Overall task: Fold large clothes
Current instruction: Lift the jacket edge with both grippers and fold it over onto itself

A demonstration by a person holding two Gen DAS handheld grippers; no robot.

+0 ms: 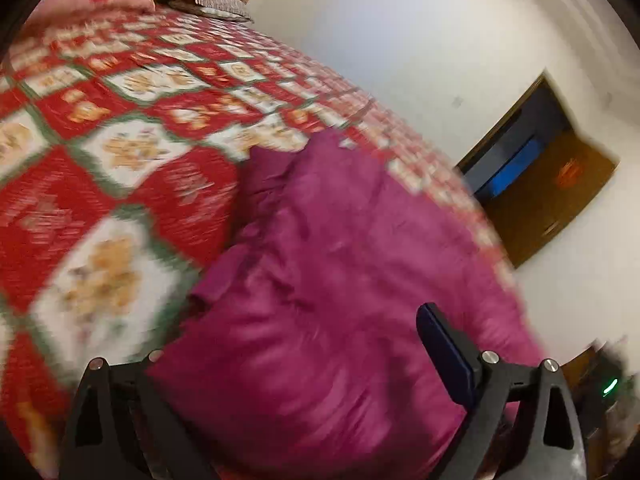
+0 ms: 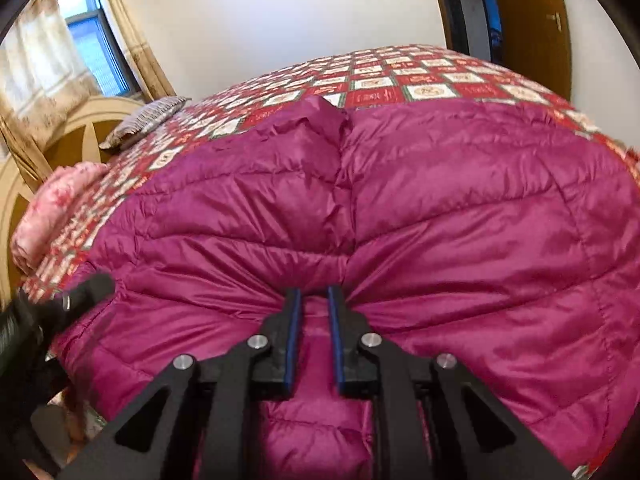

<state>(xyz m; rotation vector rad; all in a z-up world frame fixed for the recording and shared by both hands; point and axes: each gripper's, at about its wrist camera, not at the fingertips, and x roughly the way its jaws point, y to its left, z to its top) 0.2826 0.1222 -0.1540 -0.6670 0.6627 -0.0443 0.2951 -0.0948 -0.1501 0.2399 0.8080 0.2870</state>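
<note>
We find the magenta quilted jacket (image 2: 440, 200) spread across the patterned bedspread (image 2: 400, 76). Our right gripper (image 2: 314, 320) pinches a gathered fold at its near edge; creases fan out from the pads. Our left gripper (image 1: 280, 360) hangs spread wide above the fabric, gripping nothing. The jacket looks puffy, light and slick-shelled, so we'd bite deep into a seam or hem.

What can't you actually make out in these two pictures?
- Left wrist view: motion blur smears the bedspread pattern.
- Left wrist view: the magenta jacket covers one finger of the left gripper.
- Right wrist view: the jacket's near edge is hidden under the right gripper.
</note>
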